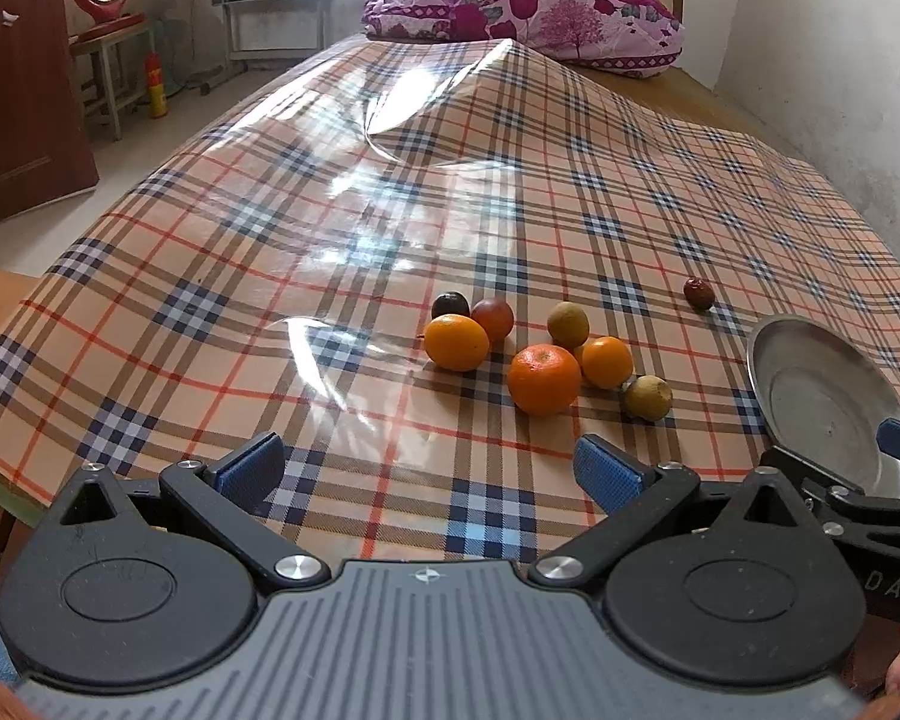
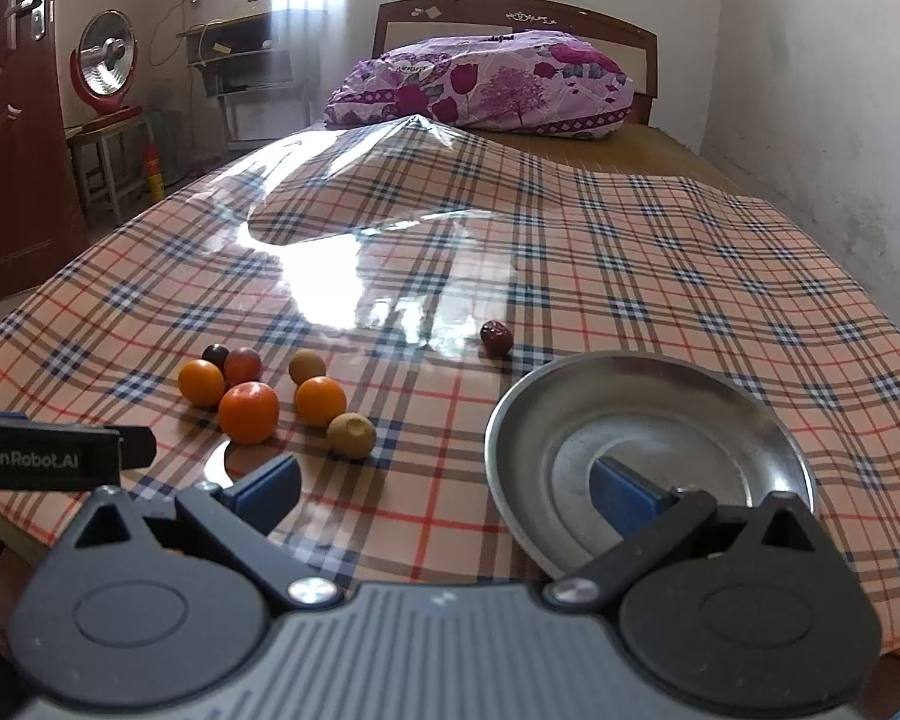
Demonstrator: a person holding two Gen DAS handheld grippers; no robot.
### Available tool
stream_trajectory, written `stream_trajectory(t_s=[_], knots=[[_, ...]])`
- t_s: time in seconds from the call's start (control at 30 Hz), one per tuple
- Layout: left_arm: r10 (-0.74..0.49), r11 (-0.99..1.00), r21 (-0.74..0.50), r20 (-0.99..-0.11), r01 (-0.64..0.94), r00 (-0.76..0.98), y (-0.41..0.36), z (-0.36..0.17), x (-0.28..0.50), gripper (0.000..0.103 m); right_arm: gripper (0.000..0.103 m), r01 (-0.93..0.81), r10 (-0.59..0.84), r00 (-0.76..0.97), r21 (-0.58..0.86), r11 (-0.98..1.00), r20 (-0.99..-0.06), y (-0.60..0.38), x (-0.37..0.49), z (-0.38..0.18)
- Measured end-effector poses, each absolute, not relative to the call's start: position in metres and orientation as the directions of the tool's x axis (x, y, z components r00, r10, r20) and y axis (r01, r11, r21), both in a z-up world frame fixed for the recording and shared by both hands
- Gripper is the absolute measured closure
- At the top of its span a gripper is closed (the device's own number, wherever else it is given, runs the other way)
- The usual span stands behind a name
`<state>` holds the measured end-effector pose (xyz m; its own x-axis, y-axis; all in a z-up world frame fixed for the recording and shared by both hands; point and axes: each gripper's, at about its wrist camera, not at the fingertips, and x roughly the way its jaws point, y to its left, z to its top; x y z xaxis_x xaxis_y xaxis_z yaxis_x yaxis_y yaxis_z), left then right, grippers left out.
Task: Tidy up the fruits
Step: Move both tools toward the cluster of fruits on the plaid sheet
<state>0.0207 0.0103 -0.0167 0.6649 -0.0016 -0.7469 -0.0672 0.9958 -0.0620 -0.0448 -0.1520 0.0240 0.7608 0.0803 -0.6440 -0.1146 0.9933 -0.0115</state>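
Both my left gripper [image 1: 432, 474] and right gripper [image 2: 450, 489] hang spread wide, holding nothing. The fruits [image 1: 543, 378] cluster ahead of my left; the metal plate [image 2: 570, 414] sits under my right. I'd take 1 fruit gently, squarely.

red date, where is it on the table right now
The red date lies alone on the plaid tablecloth, just beyond the far rim of the metal plate and to the right of the fruit cluster.

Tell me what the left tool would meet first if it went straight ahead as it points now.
Probably the big orange: it lies nearest ahead of the open left tool, slightly right of centre. Only bare cloth lies before it, though depth is uncertain.
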Motion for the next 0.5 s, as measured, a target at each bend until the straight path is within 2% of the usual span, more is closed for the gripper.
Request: stream_trajectory(t_s=[0.5], knots=[[-0.003, 0.996, -0.063, -0.749, -0.067, 0.663, 0.0172, -0.0205, 0.0272, 0.0, 0.0, -0.142, 0.1, 0.755, -0.013, 0.99, -0.648, -0.1456, -0.0361, 0.0208]])
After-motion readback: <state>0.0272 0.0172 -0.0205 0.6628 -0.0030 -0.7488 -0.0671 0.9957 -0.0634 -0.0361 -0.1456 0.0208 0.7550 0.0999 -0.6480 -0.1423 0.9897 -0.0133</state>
